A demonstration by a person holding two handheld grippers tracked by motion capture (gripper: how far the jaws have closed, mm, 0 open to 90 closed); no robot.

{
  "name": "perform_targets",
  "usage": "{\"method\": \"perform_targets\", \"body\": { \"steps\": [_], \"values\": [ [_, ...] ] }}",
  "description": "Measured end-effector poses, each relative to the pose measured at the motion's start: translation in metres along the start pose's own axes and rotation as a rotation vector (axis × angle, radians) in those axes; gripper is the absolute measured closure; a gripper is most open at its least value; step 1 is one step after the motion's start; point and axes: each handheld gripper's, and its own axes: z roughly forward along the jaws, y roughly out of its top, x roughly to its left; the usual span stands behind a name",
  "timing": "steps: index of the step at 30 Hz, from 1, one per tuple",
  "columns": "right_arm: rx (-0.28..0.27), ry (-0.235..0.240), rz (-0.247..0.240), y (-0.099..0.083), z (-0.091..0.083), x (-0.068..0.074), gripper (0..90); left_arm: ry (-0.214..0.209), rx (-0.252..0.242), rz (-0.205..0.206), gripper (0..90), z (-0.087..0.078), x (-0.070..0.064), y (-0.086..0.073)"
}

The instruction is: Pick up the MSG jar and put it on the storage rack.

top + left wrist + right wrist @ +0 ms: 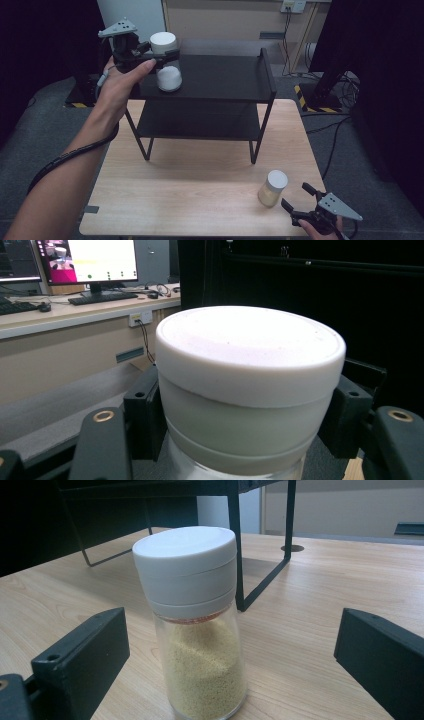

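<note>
White-lidded jar (165,60) sits clamped in our left gripper (159,56), held up at the left end of the black shelf's (225,80) top deck. In the high view our left hand (117,87) wraps the gripper body, thumb stretched forward along it, and the jaws close on the jar just under its white cap (164,42). From the left gripper view, the cap (250,352) stands directly ahead of us, with one black pad (145,415) pressed to its left side and the other to its right; the clear glass below the cap is just visible at the bottom edge. We cannot tell from these views whether the jar's base rests on the deck or hangs just above it.

Our right gripper (299,200) lies low at the near right corner of the wooden table (200,195), jaws spread wide and holding nothing. A second jar (272,188), glass with a white cap and filled with fine yellow grains, stands upright just ahead of those open jaws. In the right gripper view that grain jar (197,630) is centred between the two jaws, apart from both, with bare wood on either side. Beyond it, the shelf's thin black legs (239,555) stand on the table.
</note>
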Motion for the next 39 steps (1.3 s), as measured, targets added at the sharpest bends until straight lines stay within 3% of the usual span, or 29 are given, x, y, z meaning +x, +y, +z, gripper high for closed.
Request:
{"method": "perform_targets", "body": {
  "steps": [4, 9, 13, 22, 31, 36, 39],
  "values": [
    [-0.002, 0.001, 0.0, 0.0, 0.0, 0.0, 1.8, -0.008, 0.003, 0.013, 29.2, -0.001, 0.001, 0.001],
    [-0.005, 0.004, 0.004, -0.001, 0.0, 0.0, 1.8, -0.01, 0.022, 0.024, 11.6, 0.001, -0.002, 0.005],
    [-0.004, 0.01, 0.002, 0.0, 0.001, 0.001, 1.8, 0.019, 0.019, 0.029, 1.8, -0.002, -0.009, 0.006],
    [-0.009, 0.01, 0.005, 0.0, -0.001, 0.0, 1.6, 0.043, 0.046, 0.076, 0.0, -0.014, -0.02, 0.012],
    [-0.019, 0.009, 0.008, 0.001, -0.002, 0.0, 1.5, 0.074, 0.063, 0.094, 0.0, -0.031, -0.032, 0.008],
    [-0.022, 0.013, 0.004, 0.002, -0.002, 0.001, 1.5, 0.084, 0.022, 0.067, 0.0, -0.049, -0.036, -0.004],
    [-0.025, 0.014, 0.003, 0.003, -0.002, 0.001, 1.5, 0.085, 0.005, 0.077, 0.0, -0.059, -0.041, -0.009]
  ]
}}
